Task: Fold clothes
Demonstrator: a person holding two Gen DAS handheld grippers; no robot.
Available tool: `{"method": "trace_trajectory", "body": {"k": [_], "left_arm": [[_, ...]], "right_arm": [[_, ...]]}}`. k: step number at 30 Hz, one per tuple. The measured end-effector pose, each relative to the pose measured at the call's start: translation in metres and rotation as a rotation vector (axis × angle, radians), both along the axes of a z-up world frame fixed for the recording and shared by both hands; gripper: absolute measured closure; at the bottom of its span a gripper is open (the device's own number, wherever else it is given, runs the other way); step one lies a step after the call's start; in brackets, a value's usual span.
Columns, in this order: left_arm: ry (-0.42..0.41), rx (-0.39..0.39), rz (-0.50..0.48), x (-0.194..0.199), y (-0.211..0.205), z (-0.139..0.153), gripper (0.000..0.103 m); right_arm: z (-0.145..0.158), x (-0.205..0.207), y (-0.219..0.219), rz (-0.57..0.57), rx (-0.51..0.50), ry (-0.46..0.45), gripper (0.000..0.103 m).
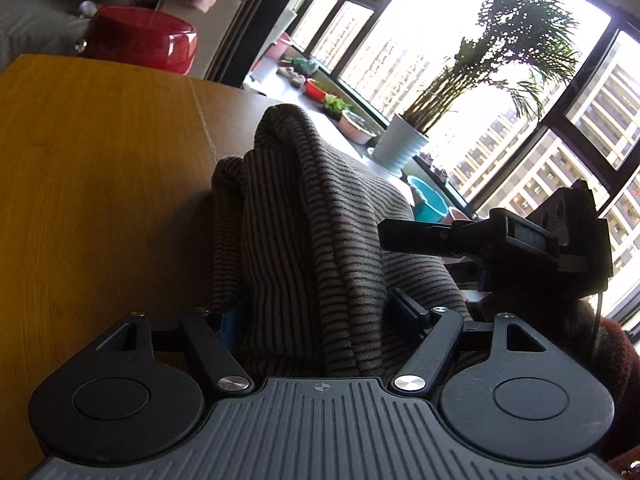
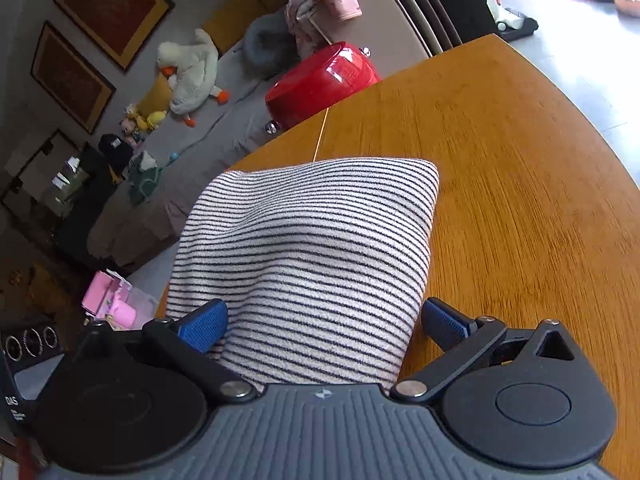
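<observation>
The striped cloth point(image 2: 304, 248) lies bunched up on the wooden surface point(image 2: 500, 184), near its edge. It is thick and soft, with thin dark lines across it. In the left wrist view the same cloth stands up in a tall hump with deep folds.

The right tongs point(image 2: 324, 326) are spread wide. The cloth runs between the two blue pads point(image 2: 204, 326), and one pad seems to touch it while the other stands clear. So these tongs are around the cloth but do not pinch it.

The left tongs point(image 1: 312, 312) also have the cloth between them. One pad is hidden behind the fabric, so I cannot tell if they pinch it or not.

The fold looks like it is partly made. The cloth is already doubled over, but it is lumpy and not flat. This step looks like setting the bundle down, or getting ready to take hold of it again.

Next, each pair of tongs needs a good hold on an edge, not on the fat middle. Then the cloth can be pulled flat and folded over once more. The cloth is floppy, so it may slump or slide toward the edge.
</observation>
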State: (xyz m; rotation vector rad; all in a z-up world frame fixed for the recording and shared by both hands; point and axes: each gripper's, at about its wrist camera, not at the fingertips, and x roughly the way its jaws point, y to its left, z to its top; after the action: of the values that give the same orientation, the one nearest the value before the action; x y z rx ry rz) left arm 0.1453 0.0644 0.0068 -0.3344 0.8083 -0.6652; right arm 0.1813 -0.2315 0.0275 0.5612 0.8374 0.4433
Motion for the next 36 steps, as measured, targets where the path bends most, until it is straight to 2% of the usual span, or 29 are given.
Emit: {"method": "trace_trajectory", "body": {"k": [3, 6, 8, 12, 14, 16, 18, 20, 22, 23, 24, 26, 29, 32, 33, 34, 35, 36], "left_arm": [[0.009, -0.013, -0.008, -0.006, -0.003, -0.002, 0.025], [0.014, -0.023, -0.011, -0.011, -0.006, -0.003, 0.024], [0.024, -0.043, -0.014, -0.016, -0.007, -0.004, 0.024], [0.072, -0.125, -0.083, -0.024, -0.018, -0.008, 0.024], [0.08, -0.134, -0.147, -0.03, -0.031, -0.01, 0.024], [0.077, -0.123, -0.203, -0.037, -0.043, -0.01, 0.024], [0.051, -0.104, -0.204, -0.042, -0.04, -0.005, 0.024], [0.027, -0.105, -0.162, -0.042, -0.027, 0.002, 0.024], [-0.007, -0.104, -0.096, -0.039, -0.012, 0.009, 0.025], [-0.02, -0.099, -0.068, -0.037, -0.006, 0.011, 0.03], [-0.027, -0.086, -0.046, -0.034, -0.004, 0.012, 0.033], [-0.042, -0.059, -0.003, -0.029, 0.001, 0.012, 0.05], [-0.031, -0.011, 0.013, -0.021, -0.004, 0.005, 0.056], [-0.023, -0.002, -0.016, -0.024, -0.011, 0.001, 0.06], [-0.023, -0.003, -0.026, -0.026, -0.013, 0.0, 0.06], [-0.025, -0.009, -0.036, -0.027, -0.014, 0.0, 0.061], [-0.026, -0.014, -0.047, -0.028, -0.016, 0.0, 0.063], [-0.025, -0.018, -0.059, -0.029, -0.019, 0.0, 0.064]], "right_arm": [[-0.003, -0.006, -0.003, 0.001, 0.05, 0.014, 0.0], [0.004, -0.006, 0.001, 0.055, -0.025, 0.031, 0.0], [0.018, -0.01, -0.002, 0.037, -0.078, 0.006, 0.0], [0.064, -0.049, -0.001, -0.043, -0.322, -0.297, 0.0], [0.075, -0.065, 0.003, -0.051, -0.391, -0.385, 0.0], [0.079, -0.074, 0.009, -0.043, -0.439, -0.421, 0.001], [0.08, -0.084, 0.017, -0.011, -0.505, -0.456, 0.011], [0.083, -0.099, 0.027, 0.053, -0.575, -0.5, 0.032], [0.087, -0.115, 0.035, 0.11, -0.62, -0.54, 0.041], [0.088, -0.122, 0.038, 0.136, -0.637, -0.553, 0.045], [0.088, -0.129, 0.041, 0.163, -0.654, -0.564, 0.045], [0.085, -0.139, 0.048, 0.215, -0.665, -0.565, 0.045], [0.072, -0.152, 0.068, 0.282, -0.701, -0.569, 0.04], [0.055, -0.157, 0.086, 0.295, -0.818, -0.593, 0.039], [0.05, -0.158, 0.088, 0.282, -0.862, -0.603, 0.045], [0.048, -0.156, 0.088, 0.264, -0.881, -0.6, 0.064], [0.05, -0.152, 0.083, 0.242, -0.864, -0.582, 0.076], [0.055, -0.147, 0.076, 0.216, -0.829, -0.565, 0.079]]}}
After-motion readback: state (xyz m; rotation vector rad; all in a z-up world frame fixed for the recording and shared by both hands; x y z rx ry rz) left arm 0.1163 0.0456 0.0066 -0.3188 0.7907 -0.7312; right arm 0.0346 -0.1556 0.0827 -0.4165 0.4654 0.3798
